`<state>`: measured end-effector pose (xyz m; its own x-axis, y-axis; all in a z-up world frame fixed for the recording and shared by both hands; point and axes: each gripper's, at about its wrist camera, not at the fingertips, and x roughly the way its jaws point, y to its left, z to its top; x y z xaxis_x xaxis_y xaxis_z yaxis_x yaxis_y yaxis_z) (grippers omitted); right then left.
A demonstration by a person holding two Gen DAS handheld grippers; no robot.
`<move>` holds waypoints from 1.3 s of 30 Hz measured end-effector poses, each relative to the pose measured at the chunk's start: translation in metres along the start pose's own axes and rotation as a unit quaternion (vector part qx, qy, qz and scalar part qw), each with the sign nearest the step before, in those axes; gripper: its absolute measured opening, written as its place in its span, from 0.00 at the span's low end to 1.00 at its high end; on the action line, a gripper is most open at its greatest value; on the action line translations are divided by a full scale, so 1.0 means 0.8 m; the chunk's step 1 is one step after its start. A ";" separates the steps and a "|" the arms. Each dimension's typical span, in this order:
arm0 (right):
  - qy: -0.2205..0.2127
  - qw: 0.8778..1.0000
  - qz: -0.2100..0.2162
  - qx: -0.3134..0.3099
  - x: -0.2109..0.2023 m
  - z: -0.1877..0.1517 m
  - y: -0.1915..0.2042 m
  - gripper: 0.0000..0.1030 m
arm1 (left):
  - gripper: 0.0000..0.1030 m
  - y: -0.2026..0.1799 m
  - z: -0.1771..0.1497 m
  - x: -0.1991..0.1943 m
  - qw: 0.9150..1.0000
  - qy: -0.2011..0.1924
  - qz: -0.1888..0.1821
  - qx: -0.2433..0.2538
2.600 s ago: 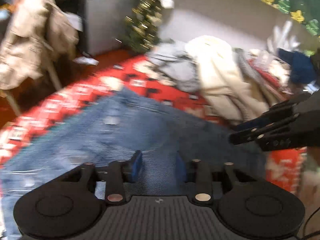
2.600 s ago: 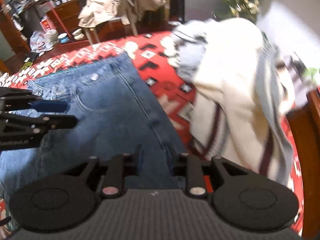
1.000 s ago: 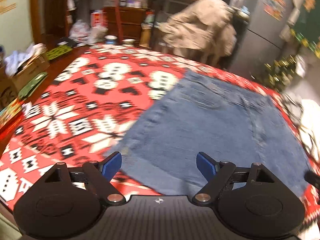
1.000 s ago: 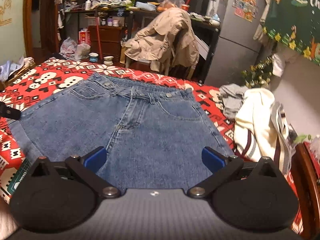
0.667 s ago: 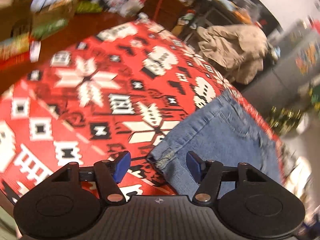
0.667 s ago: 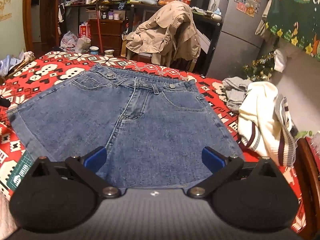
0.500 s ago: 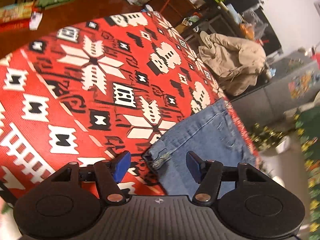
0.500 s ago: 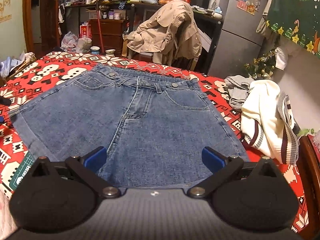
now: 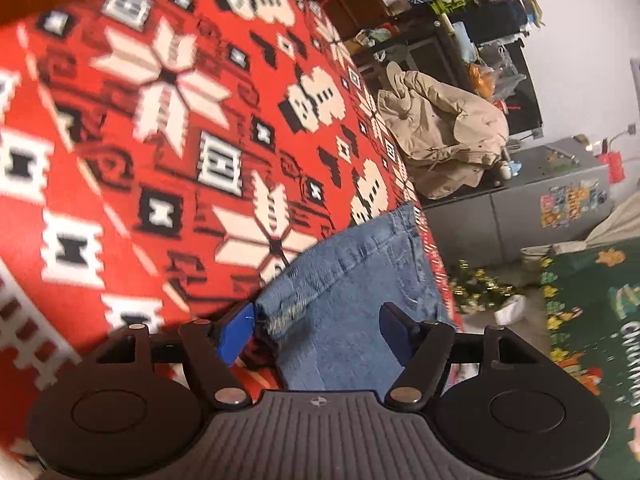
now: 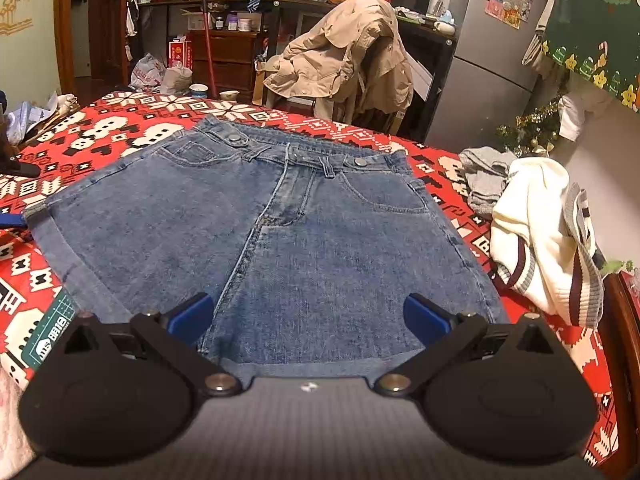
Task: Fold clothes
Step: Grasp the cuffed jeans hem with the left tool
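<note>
Denim shorts [image 10: 272, 236] spread flat on red patterned surface [image 10: 132, 120]; my left tool [image 9: 316, 326] spread astride their hem corner for pinching, right tool [image 10: 306, 316] spread above near hem.

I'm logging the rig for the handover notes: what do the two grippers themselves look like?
Both match: the left gripper and right gripper have matte black linkage arms with silver pivot pins, blue finger pads, two round black discs and a ribbed dark grey body bearing a small round logo. No cables, sleeves or hands show.
</note>
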<state>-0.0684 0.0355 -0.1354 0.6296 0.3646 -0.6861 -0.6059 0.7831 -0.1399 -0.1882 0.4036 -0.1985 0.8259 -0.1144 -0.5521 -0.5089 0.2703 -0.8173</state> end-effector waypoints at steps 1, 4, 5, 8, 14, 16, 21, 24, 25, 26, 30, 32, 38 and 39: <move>0.001 1.000 0.001 0.000 0.000 -0.001 0.000 0.99 | 0.65 0.003 -0.003 0.001 1.000 0.009 -0.007 -0.009; 0.002 1.000 0.003 -0.008 0.000 -0.004 0.005 0.99 | 0.65 0.003 -0.013 0.002 1.000 0.017 -0.017 -0.015; 0.002 1.000 0.003 -0.011 0.000 -0.005 0.006 0.99 | 0.65 0.001 -0.017 0.003 1.000 0.020 -0.017 -0.010; 0.000 1.000 0.004 -0.014 -0.001 -0.006 0.010 0.99 | 0.65 -0.006 -0.023 0.009 0.999 0.028 -0.018 -0.003; -0.002 1.000 0.003 -0.021 -0.003 -0.007 0.012 0.99 | 0.65 -0.024 -0.020 0.020 1.000 0.013 0.005 0.027; -0.002 1.000 0.001 -0.022 -0.005 -0.008 0.011 0.99 | 0.65 -0.029 -0.018 0.020 0.999 0.003 0.015 0.036; 0.002 1.000 -0.004 -0.018 -0.005 -0.012 0.006 0.99 | 0.54 -0.035 -0.014 0.012 0.998 -0.017 0.013 0.051; 0.003 1.000 -0.005 -0.016 -0.004 -0.014 0.005 0.99 | 0.51 -0.038 -0.017 0.016 0.997 -0.024 0.029 0.066; 0.003 1.000 -0.006 -0.016 -0.004 -0.014 0.005 0.99 | 0.49 -0.038 -0.018 0.018 0.997 -0.025 0.034 0.070; 0.002 1.000 -0.006 -0.017 -0.004 -0.014 0.005 0.99 | 0.47 -0.038 -0.019 0.020 0.996 -0.028 0.042 0.073; 0.001 1.000 -0.007 -0.018 -0.005 -0.013 0.004 0.99 | 0.38 -0.037 -0.022 0.024 0.994 -0.045 0.069 0.070; 0.002 1.000 -0.008 -0.018 -0.005 -0.013 0.003 0.99 | 0.27 -0.039 -0.021 0.026 0.993 -0.052 0.087 0.064; 0.001 1.000 -0.020 -0.008 -0.004 -0.015 -0.011 0.99 | 0.12 -0.047 -0.022 0.029 0.989 -0.062 0.115 0.067; 0.000 1.000 -0.023 -0.005 -0.004 -0.016 -0.014 0.99 | 0.12 -0.049 -0.023 0.029 0.988 -0.062 0.120 0.071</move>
<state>-0.0696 0.0190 -0.1408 0.6567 0.3284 -0.6790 -0.5817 0.7935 -0.1788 -0.1536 0.3728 -0.1821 0.7141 0.0854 -0.6948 -0.6612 0.4083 -0.6294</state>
